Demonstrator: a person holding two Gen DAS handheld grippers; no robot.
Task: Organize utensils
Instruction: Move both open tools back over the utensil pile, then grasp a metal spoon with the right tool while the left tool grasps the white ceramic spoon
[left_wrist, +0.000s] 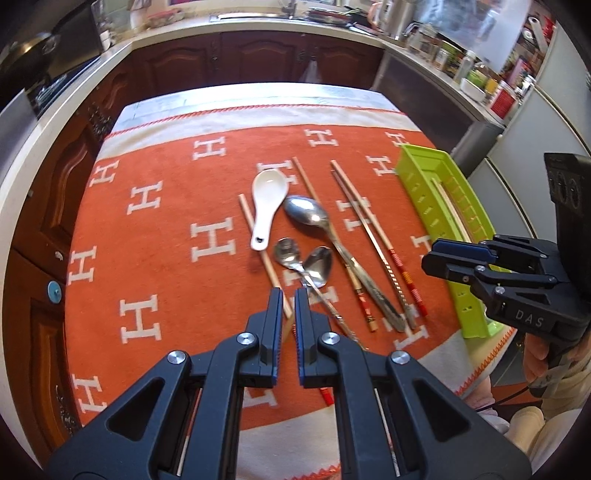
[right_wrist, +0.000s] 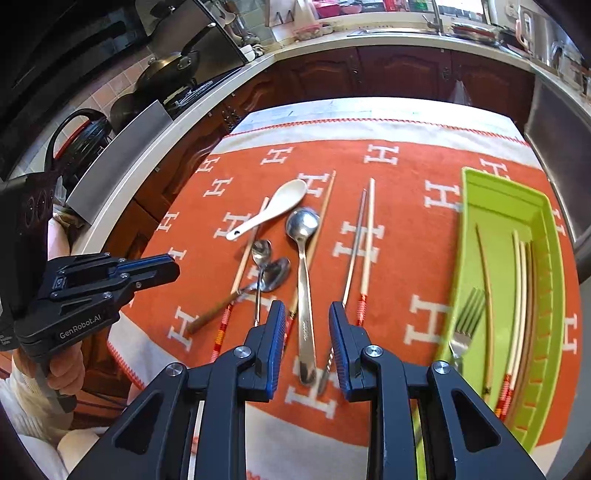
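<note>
Left tongs closed on nothing, right tongs parted and empty — both above spoons and chopsticks on the counter, beside the green tray.

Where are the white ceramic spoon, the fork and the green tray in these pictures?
white ceramic spoon (left_wrist: 269, 186): left wrist view, on the bowl of the spoon.
fork (right_wrist: 468, 314): right wrist view, on the tines, inside the tray.
green tray (right_wrist: 496, 194): right wrist view, on the bare floor near its far end.
</note>
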